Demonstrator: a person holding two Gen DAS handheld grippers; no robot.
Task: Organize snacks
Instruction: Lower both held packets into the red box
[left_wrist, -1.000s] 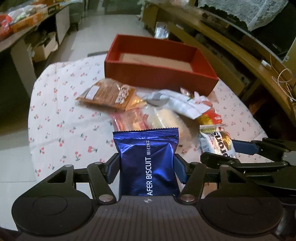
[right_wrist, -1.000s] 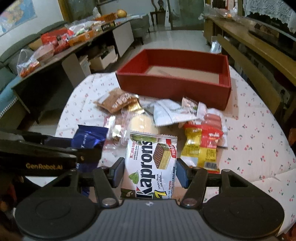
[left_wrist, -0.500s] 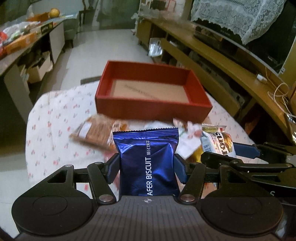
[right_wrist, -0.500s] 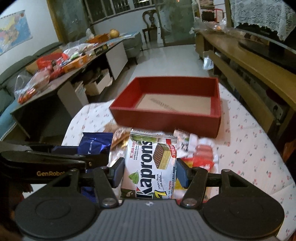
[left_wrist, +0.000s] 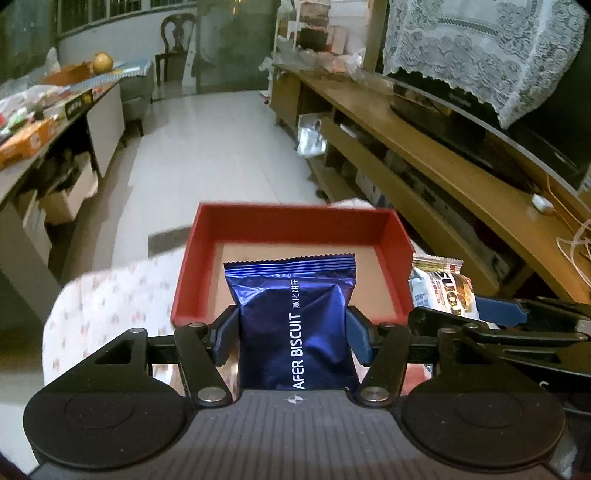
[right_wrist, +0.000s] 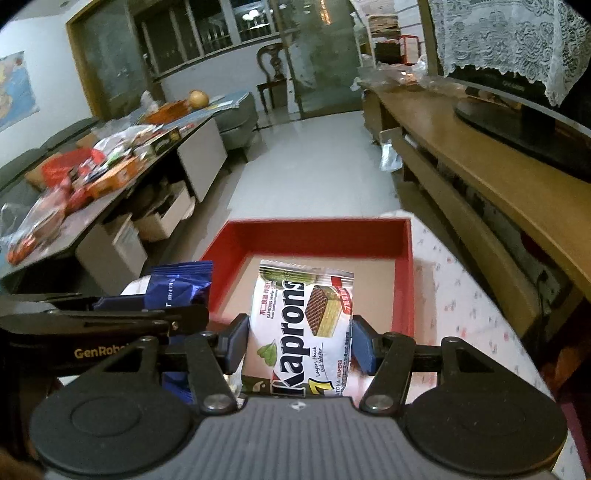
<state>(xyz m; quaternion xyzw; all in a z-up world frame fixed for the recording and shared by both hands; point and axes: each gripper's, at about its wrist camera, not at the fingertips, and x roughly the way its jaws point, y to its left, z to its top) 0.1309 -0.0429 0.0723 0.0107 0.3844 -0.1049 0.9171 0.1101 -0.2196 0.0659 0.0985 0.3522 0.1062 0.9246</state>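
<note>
The left gripper (left_wrist: 291, 338) pinches a glossy blue foil packet (left_wrist: 293, 325) reading "AFER BISCUIT"; the right gripper (right_wrist: 300, 341) pinches a white "Kaprons" matcha wafer pack (right_wrist: 301, 328). Both are held before the open red cardboard box (right_wrist: 402, 280).

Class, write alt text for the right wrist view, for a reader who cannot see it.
The right claw grips a white Kaprons matcha wafer packet just before an empty red box on a floral tablecloth. At left, the left claw holds a blue biscuit packet; a cluttered room lies beyond.
</note>
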